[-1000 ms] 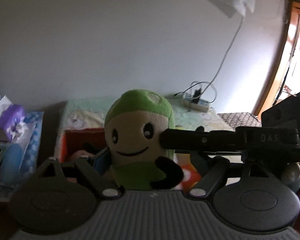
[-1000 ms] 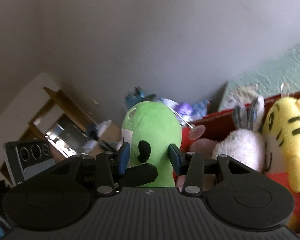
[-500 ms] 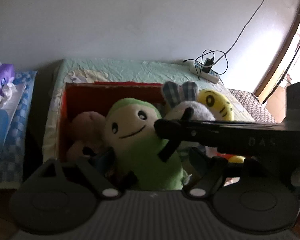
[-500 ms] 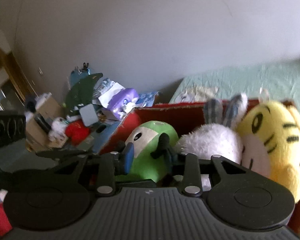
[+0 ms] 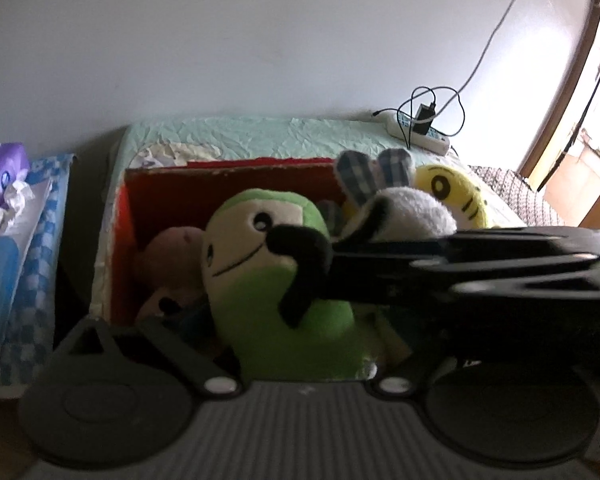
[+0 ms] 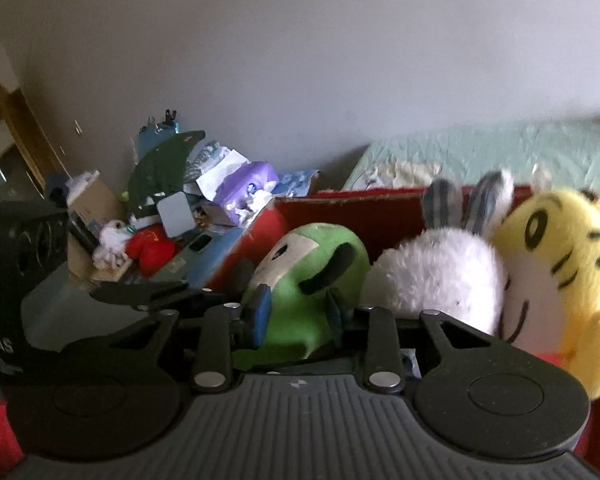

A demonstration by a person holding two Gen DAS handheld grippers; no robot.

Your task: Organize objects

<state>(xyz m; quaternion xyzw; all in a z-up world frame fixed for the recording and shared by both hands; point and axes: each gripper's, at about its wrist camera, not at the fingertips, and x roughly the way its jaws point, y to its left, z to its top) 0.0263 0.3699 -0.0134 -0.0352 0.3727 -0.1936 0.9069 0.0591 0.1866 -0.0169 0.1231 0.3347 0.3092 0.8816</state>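
A green plush toy (image 5: 276,320) with a cream face stands in the red box (image 5: 156,192), leaning left. In the right wrist view my right gripper (image 6: 298,312) has its blue pads pressed into the toy's (image 6: 300,320) lower body, and the jaws are still closing. My left gripper (image 5: 296,344) straddles the toy with its jaws opening wide, and its pads are off the plush. The right gripper's black frame (image 5: 480,276) crosses the left wrist view from the right and hides the left gripper's right finger.
A white rabbit plush (image 6: 440,276), a yellow tiger plush (image 6: 560,272) and a pink plush (image 5: 172,256) share the box. The box sits on a green bedspread (image 5: 260,132) holding a power strip (image 5: 420,136). Tissues (image 5: 4,176) and clutter (image 6: 160,208) lie to the left.
The green toy has come down from in front of the wall into the red box. The left jaws have spread away from it, while the right jaws have narrowed onto its lower body.
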